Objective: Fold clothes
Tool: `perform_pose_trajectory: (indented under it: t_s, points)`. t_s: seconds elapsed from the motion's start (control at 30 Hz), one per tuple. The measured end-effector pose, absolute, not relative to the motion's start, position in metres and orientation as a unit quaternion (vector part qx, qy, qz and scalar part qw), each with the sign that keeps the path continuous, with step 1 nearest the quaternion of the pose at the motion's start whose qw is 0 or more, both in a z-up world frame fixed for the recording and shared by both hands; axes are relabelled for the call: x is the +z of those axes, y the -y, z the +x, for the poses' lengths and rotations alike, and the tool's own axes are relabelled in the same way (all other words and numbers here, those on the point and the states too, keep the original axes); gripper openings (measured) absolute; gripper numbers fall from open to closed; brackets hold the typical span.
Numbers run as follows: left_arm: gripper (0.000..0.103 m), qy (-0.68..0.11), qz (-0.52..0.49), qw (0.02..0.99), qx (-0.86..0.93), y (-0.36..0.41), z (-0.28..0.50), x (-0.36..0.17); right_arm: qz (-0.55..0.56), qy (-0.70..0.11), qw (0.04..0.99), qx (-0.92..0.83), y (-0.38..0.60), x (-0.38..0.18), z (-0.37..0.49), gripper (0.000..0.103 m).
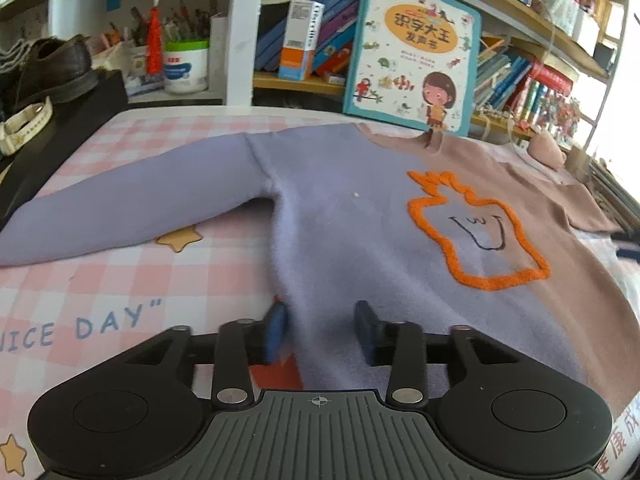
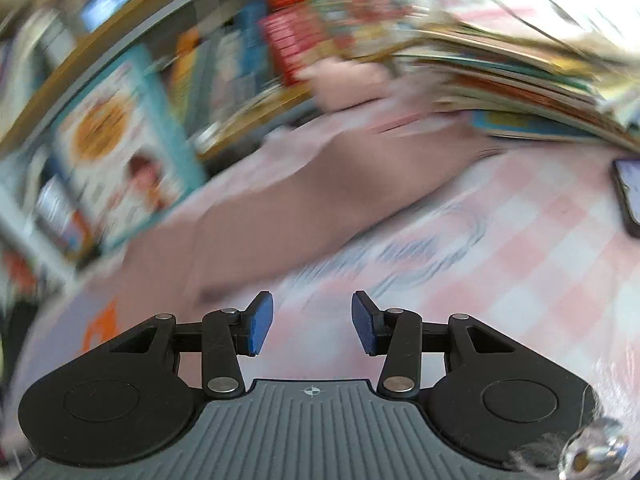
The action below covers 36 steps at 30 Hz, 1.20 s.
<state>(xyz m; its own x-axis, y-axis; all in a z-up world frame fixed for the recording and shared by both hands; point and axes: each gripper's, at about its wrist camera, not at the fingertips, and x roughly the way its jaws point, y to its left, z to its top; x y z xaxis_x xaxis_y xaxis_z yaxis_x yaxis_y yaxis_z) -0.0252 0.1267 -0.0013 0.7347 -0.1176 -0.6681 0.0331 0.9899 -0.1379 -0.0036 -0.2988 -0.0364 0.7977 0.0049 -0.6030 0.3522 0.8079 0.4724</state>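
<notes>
Closing your left gripper, jaws apart astride the sweater hem, risks bunching; right gripper empty, apart.

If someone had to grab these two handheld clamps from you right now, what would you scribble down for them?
Left gripper: jaws apart at the near hem of the sweater, cloth lying between them, not pinched.
Right gripper: open, holding nothing, over the checked cloth just off the pink sleeve; that view is blurred.
Sweater lies spread flat, face up, lilac sleeve stretched out to the side, neck toward the picture book.
Done: laid out only. Left: fold both sleeves in, then the body.
</notes>
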Motion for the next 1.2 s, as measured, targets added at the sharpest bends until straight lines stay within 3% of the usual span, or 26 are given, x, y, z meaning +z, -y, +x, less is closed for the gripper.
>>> perform_pose_trajectory:
  t_s: [0.1,0.23,0.3,0.47,0.57,0.67,0.8,0.97,1.03,1.07,1.13,1.2]
  points:
    - [0.067,-0.363,-0.044,0.930,-0.045,-0.120,-0.022,-0.002,0.366,-0.290,0.875,-0.131,0.338,-0.045,0.014,0.041]
    - [0.071,-0.363,-0.045,0.930,-0.042,-0.119,-0.018,-0.003,0.433,-0.255,0.852,-0.146,0.369,-0.059,0.027,0.038]
    - [0.071,-0.363,-0.048,0.930,-0.042,-0.120,-0.016,-0.003,0.403,-0.244,0.868,-0.153,0.369,-0.057,0.033,0.010]
    - [0.071,-0.364,-0.048,0.929,-0.040,-0.119,-0.016,-0.003,0.170,-0.157,0.959,-0.161,0.324,-0.026,0.032,0.007]
    - [0.072,-0.363,-0.049,0.930,-0.041,-0.118,-0.016,-0.003,0.110,-0.140,0.966,-0.188,0.315,-0.027,0.037,0.007]
    - [0.072,-0.361,-0.049,0.930,-0.051,-0.117,-0.018,-0.004,0.138,-0.195,0.948,-0.211,0.333,-0.040,0.048,0.008]
    - [0.072,-0.360,-0.044,0.930,-0.060,-0.117,-0.023,-0.004,0.181,-0.212,0.934,-0.222,0.356,-0.047,0.045,0.027]
    - [0.072,-0.357,-0.046,0.931,-0.061,-0.117,-0.024,-0.005,0.297,-0.212,0.901,-0.236,0.397,-0.042,0.038,0.029]
    - [0.072,-0.356,-0.043,0.932,-0.060,-0.116,-0.024,-0.005,0.331,-0.222,0.882,-0.253,0.411,-0.046,0.039,0.022]
    - [0.072,-0.355,-0.041,0.932,-0.060,-0.115,-0.025,-0.005,0.336,-0.222,0.880,-0.252,0.414,-0.047,0.038,0.007]
    - [0.072,-0.356,-0.039,0.932,-0.060,-0.115,-0.025,-0.005,0.322,-0.190,0.898,-0.230,0.410,-0.041,0.033,0.006]
    - [0.072,-0.357,-0.041,0.931,-0.060,-0.115,-0.024,-0.005,0.291,-0.109,0.935,-0.172,0.400,-0.030,0.016,0.006]
